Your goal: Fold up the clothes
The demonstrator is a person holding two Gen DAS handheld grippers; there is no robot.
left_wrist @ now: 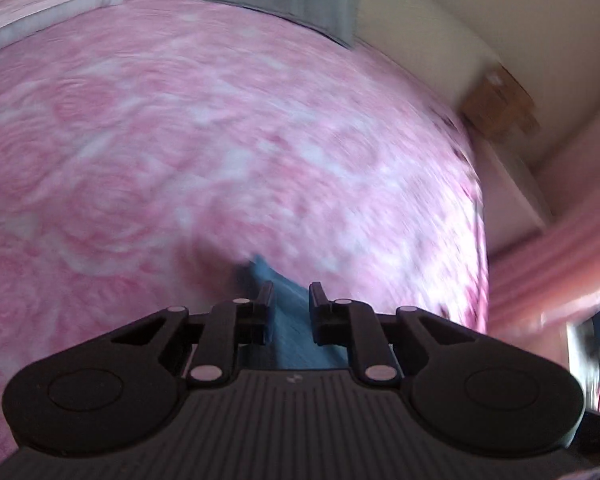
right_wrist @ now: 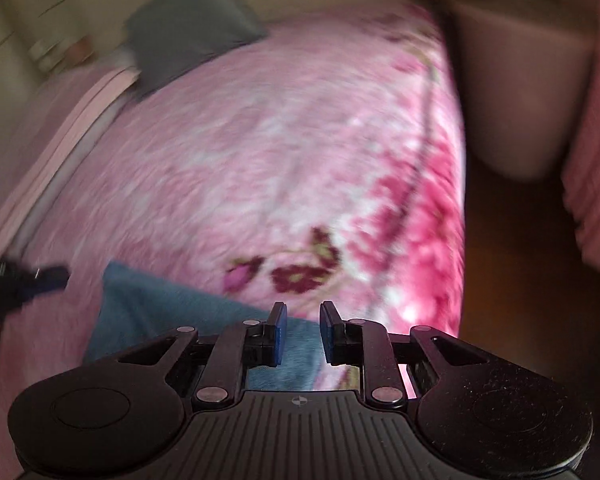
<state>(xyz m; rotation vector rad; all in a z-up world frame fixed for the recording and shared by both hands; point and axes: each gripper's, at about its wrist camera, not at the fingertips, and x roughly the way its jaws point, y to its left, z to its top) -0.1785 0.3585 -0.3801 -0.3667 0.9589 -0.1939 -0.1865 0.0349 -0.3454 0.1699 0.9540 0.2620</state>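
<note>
Left hand-held gripper [left_wrist: 290, 296] clamped on blue cloth [left_wrist: 296, 320] edge; right hand-held gripper [right_wrist: 302, 316] likewise, cloth [right_wrist: 160, 304] stretched over pink floral bed [right_wrist: 260, 160] for folding.

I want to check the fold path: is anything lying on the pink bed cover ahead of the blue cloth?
Nothing visible: beyond the blue terry cloth the pink floral bed cover lies bare up to the grey pillow.

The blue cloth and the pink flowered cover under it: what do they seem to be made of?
The blue cloth looks like soft, matte terry or fleece, judging by its fuzzy nap; blur leaves the weave unclear. The pink flowered cover looks like plush fleece: a thick pile with a slight sheen and printed roses, though I can't be sure.
</note>
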